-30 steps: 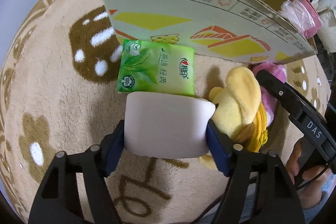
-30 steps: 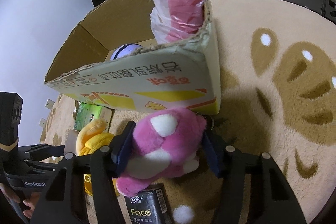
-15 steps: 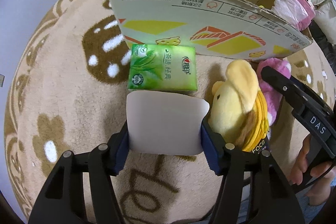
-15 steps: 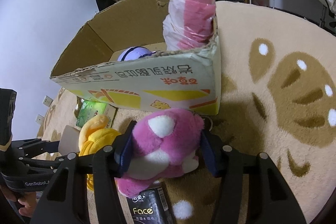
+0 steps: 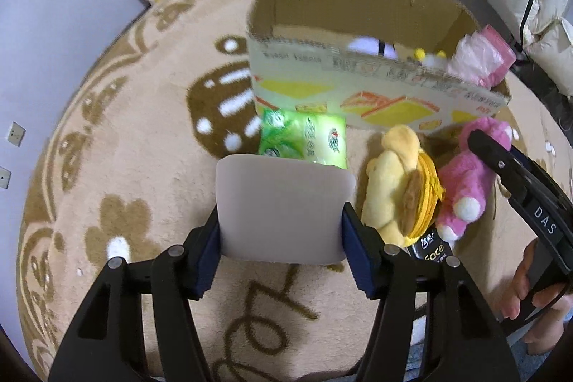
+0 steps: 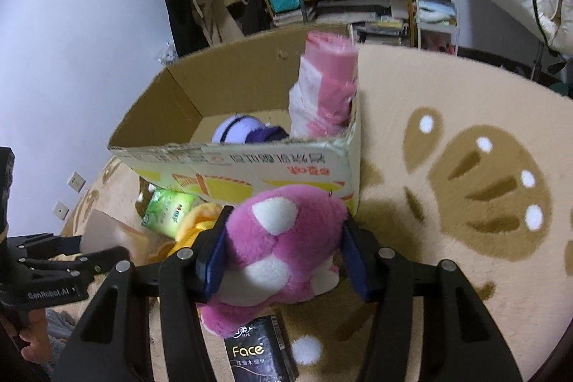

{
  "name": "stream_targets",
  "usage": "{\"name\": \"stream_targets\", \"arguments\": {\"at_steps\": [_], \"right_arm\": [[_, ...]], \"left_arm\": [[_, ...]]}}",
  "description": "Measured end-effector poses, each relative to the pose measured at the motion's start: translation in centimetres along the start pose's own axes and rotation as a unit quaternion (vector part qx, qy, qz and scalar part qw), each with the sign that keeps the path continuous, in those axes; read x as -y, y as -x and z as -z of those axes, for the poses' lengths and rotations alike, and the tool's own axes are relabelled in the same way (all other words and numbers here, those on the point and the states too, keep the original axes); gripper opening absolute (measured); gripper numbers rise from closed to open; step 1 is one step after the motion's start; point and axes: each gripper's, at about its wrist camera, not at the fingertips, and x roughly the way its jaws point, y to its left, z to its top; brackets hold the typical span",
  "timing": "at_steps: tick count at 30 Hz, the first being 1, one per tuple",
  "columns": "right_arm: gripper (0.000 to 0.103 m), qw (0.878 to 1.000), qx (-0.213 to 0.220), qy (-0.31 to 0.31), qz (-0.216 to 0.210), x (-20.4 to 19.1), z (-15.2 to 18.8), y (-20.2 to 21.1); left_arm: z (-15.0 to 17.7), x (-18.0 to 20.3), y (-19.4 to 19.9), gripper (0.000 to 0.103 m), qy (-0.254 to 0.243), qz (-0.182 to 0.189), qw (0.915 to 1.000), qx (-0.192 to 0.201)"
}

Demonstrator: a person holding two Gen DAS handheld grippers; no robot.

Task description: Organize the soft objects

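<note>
My left fingers (image 5: 281,231) clench a pale soft block (image 5: 283,208) in front of the cardboard box (image 5: 376,85). My right fingers (image 6: 283,253) grip the pink plush (image 6: 283,242) by the box's near wall, beside the yellow plush (image 5: 401,188).

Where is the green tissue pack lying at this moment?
In the left wrist view the green tissue pack lies on the rug, against the front of the cardboard box, beyond the pale block in the left gripper and left of the yellow plush.

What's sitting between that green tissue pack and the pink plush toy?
A yellow plush toy lies on the rug between the green tissue pack and the pink plush toy; the left wrist view shows it best.
</note>
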Motion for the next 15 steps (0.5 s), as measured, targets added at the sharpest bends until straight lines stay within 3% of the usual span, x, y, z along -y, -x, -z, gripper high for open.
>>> {"name": "stream_targets", "arguments": {"at_steps": [9, 15], "right_arm": [[0.058, 0.997, 0.062, 0.024, 0.029, -1.1, -0.7, 4.1], [0.058, 0.993, 0.101, 0.046, 0.044, -2.2, -1.1, 6.4]], "left_arm": [[0.2, -0.6, 3.1, 0.059, 0.001, -0.016, 0.9966, 0.081], [0.4, -0.7, 6.0, 0.059, 0.006, -0.031, 0.9879, 0.152]]}}
